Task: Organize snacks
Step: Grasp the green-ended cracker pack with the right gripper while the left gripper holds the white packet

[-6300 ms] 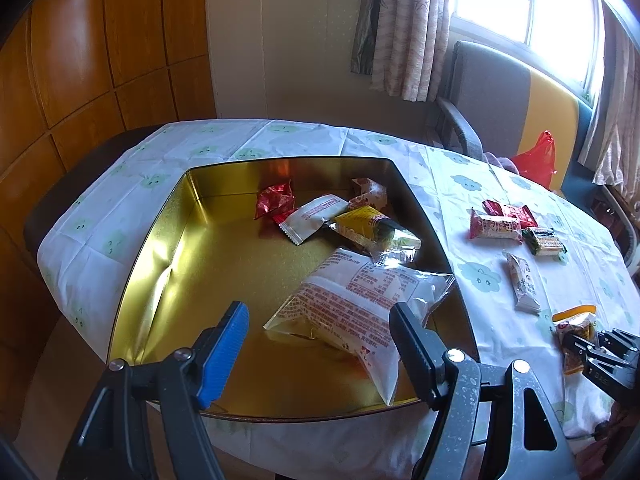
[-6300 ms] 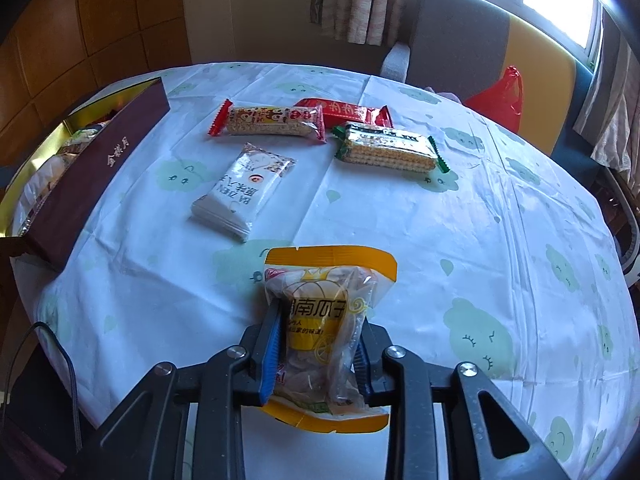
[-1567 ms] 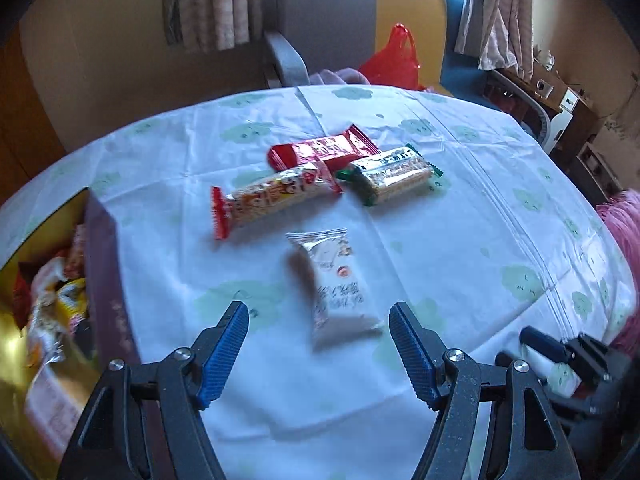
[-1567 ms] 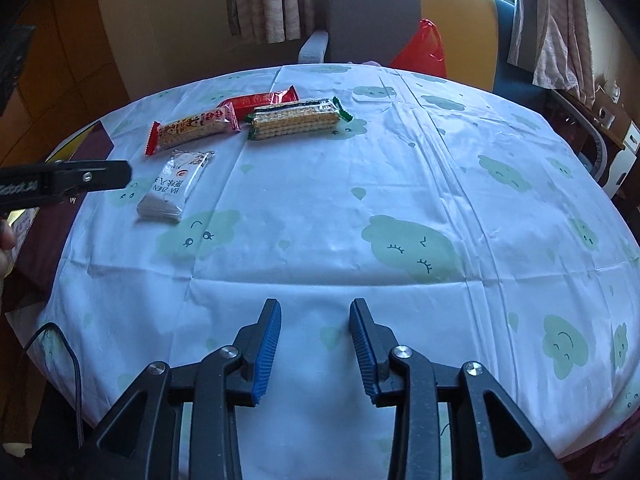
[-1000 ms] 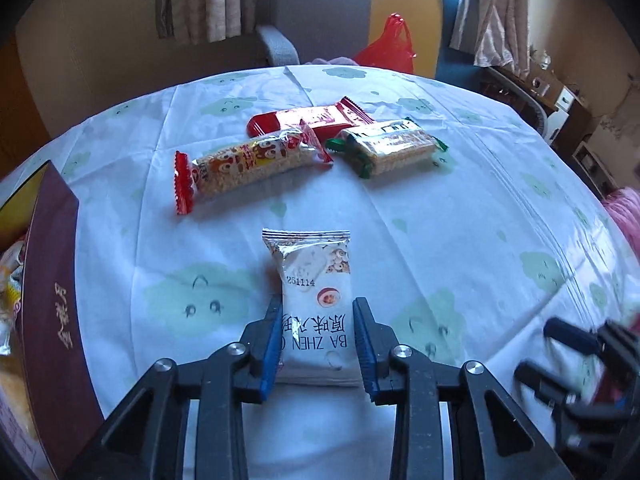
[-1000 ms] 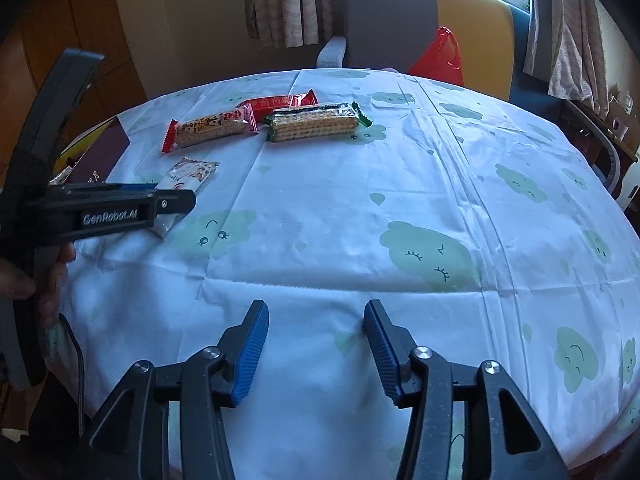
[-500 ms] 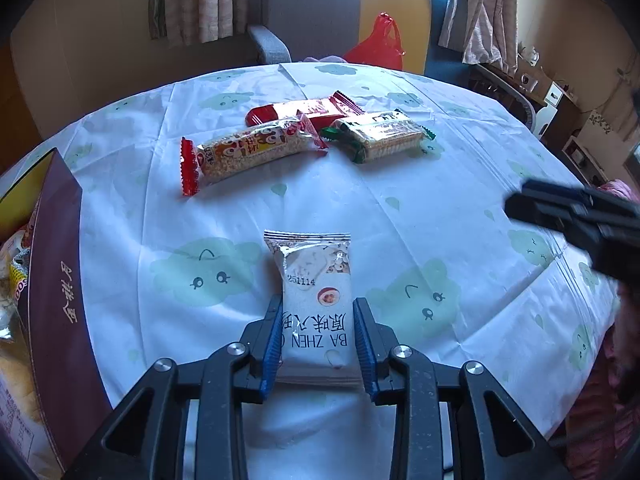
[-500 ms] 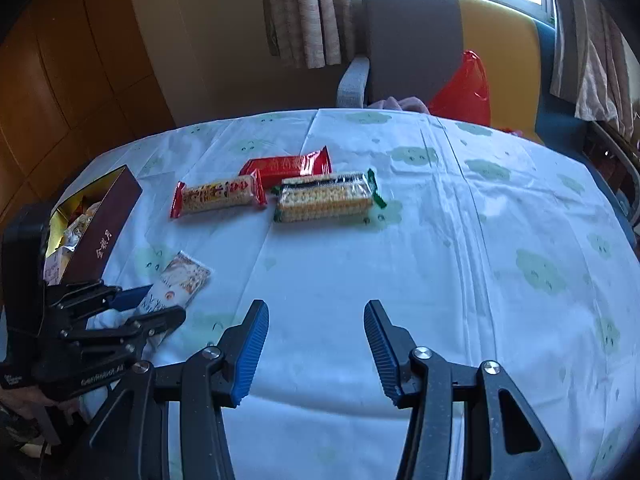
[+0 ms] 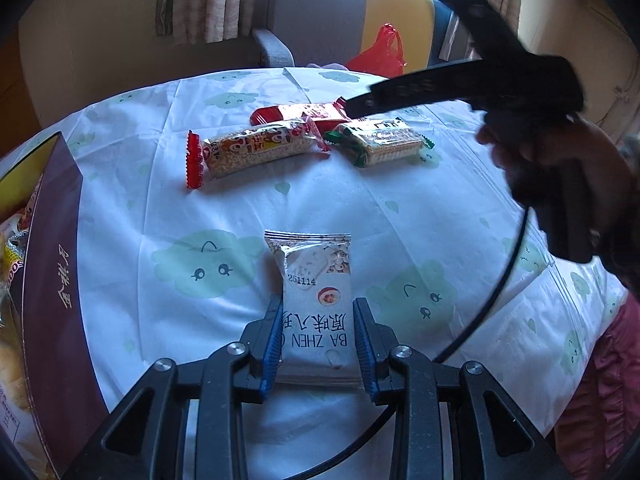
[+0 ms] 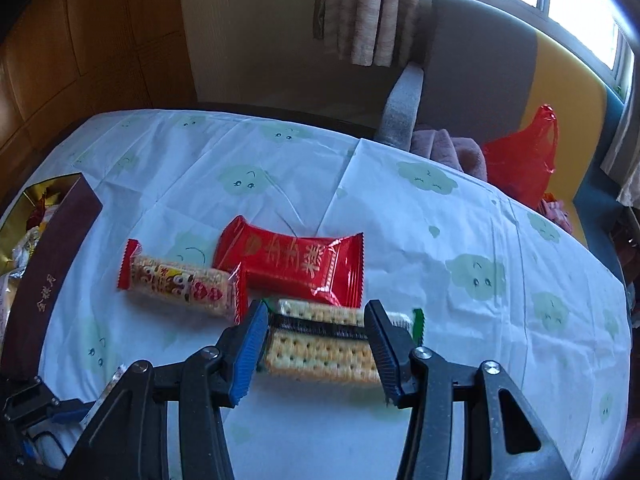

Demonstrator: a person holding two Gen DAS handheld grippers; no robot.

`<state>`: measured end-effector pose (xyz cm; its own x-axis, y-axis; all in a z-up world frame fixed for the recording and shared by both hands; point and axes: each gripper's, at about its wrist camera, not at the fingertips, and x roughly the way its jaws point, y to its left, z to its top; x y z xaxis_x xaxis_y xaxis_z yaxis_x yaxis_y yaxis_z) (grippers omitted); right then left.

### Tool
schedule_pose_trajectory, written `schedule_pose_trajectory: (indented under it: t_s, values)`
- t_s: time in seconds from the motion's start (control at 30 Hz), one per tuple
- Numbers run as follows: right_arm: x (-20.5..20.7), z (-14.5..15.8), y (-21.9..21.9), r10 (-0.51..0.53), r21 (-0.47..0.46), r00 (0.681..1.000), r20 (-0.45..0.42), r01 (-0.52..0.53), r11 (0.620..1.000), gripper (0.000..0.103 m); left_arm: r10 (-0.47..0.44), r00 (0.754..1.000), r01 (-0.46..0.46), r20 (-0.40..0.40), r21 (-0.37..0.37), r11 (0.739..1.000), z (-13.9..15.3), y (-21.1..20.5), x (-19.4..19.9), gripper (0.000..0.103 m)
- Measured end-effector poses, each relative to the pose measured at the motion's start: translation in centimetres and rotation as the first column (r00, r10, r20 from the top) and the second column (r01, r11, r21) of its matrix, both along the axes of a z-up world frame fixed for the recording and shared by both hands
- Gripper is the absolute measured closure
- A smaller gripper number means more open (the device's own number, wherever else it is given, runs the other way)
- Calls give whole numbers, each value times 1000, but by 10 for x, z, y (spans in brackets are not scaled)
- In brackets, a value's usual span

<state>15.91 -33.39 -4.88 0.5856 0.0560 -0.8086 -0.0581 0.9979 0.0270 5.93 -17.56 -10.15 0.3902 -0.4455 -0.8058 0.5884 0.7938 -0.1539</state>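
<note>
white plastic wrapper, the ba zhen snack pack (image 9: 318, 308), sits clamped between the blue pads of the left gripper (image 9: 318, 340), its near half pinched at both sides and its far end sticking out ahead of the fingertips over the cloud-print tablecloth (image 9: 224, 216). to the left of this tool runs the dark maroon wall of the snack tin (image 9: 52, 280), with packets showing inside its gold interior. well ahead lie the red-ended rice bar (image 9: 252, 150), the red packet (image 9: 304, 114) behind it, and the green-ended cracker pack (image 9: 380, 142) to their right.

the right gripper (image 10: 316, 342) stands apart-jawed over the cracker pack (image 10: 324, 348); the pack lies crosswise between the blue fingers (image 10: 250, 346), its ends passing behind both pads, and the blur hides whether they touch it. just beyond the fingertips is the red packet (image 10: 296, 262), and ahead to the left the rice bar (image 10: 180, 282). the tin (image 10: 44, 284) lies far left of this tool. a person's hand (image 9: 556, 160) grips the right tool's handle.
</note>
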Motion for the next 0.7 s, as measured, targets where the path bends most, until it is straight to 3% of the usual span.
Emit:
schedule_pose_trajectory:
  t_s: [0.13, 0.27, 0.37, 0.47, 0.63, 0.7]
  values:
    - [25, -15, -4, 9, -4, 999, -53, -9, 1000, 51, 5, 1000, -5, -19, -8, 1000, 1, 1, 2, 70]
    - [15, -19, -19, -3, 92, 996, -94, 11, 996, 51, 9, 999, -10, -33, -20, 1000, 0, 3, 6, 70]
    - [-13, -26, -30, -6, 198, 989, -150, 36, 980, 50, 9, 999, -10, -32, -19, 1000, -1, 3, 8, 70]
    - [-51, -36, -41, -32, 332, 980, -197, 98, 938, 42, 4, 999, -5, -44, -26, 1000, -1, 4, 10, 70]
    - [-108, -36, -44, -69, 445, 975, -210, 158, 881, 40, 7, 998, -9, -62, -35, 999, -1, 5, 13, 70]
    - [-125, -35, -34, -38, 437, 977, -210, 129, 890, 40, 3, 999, -4, -53, -26, 1000, -1, 3, 13, 70]
